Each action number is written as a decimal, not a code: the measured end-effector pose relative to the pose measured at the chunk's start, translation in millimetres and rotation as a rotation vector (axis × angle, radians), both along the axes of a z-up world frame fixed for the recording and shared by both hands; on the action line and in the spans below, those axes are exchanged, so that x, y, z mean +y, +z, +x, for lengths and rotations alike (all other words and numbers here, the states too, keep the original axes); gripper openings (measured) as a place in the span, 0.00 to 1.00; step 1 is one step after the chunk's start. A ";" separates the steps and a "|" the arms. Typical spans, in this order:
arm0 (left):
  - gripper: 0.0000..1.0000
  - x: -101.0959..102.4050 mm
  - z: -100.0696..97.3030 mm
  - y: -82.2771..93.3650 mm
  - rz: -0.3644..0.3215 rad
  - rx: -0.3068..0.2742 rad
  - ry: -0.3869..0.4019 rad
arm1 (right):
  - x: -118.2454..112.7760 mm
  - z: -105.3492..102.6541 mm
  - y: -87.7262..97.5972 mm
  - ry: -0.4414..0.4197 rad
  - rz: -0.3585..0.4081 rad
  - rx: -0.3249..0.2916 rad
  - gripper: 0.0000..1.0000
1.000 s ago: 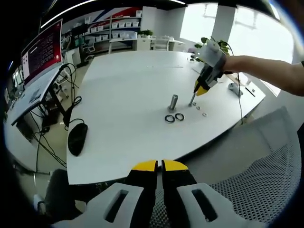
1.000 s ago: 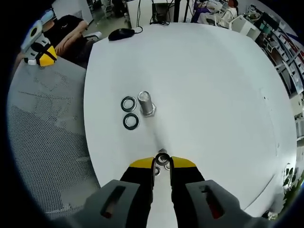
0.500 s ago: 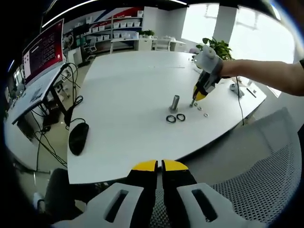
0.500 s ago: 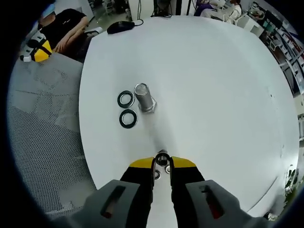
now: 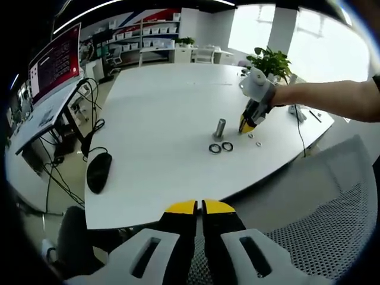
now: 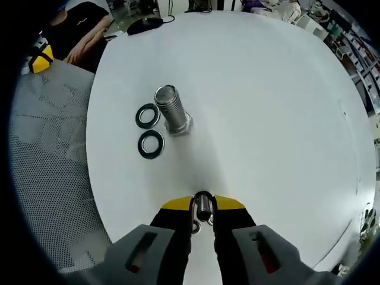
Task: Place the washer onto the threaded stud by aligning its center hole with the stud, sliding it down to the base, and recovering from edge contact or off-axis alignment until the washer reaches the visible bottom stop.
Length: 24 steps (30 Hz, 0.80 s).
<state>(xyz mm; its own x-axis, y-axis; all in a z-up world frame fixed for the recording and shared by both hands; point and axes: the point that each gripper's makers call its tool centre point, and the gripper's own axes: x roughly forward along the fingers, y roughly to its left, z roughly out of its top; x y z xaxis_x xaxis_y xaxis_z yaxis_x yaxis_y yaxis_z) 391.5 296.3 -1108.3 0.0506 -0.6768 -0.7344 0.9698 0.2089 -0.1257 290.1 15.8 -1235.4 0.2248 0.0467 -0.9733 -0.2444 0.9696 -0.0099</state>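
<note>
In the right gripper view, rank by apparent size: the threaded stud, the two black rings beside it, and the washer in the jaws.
1. Threaded stud, largest.
2. The two black rings; they look alike.
3. Washer, pinched in the right gripper, appears smallest, though it is seen edge-on and partly hidden.

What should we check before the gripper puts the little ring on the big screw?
1. Washer pinched on edge in the right gripper: ok.
2. Threaded stud upright on the table, top free: ok.
3. Washer over the stud: not ok, it is off to one side.
4. Two black rings beside the stud, off its top: ok.
5. Left gripper shut, back from the table edge: ok.
6. Washer hole facing the stud: cannot tell.
</note>
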 end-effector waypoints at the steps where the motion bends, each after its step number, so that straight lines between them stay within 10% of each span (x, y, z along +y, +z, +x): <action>1: 0.01 -0.1 0.2 0.1 0.000 0.000 0.001 | -0.1 0.1 -1.2 0.009 -0.004 -0.002 0.15; 24: 0.01 -0.6 0.3 0.8 -0.004 0.002 0.002 | 12.1 -34.9 20.4 -0.127 0.055 -0.117 0.34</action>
<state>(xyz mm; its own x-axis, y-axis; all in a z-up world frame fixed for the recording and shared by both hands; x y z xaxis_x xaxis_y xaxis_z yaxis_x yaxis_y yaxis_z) 391.8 295.7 -1107.5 0.0501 -0.6796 -0.7318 0.9692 0.2099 -0.1287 255.2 28.0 -1214.9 0.3444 0.0636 -0.9367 -0.1200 0.9925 0.0232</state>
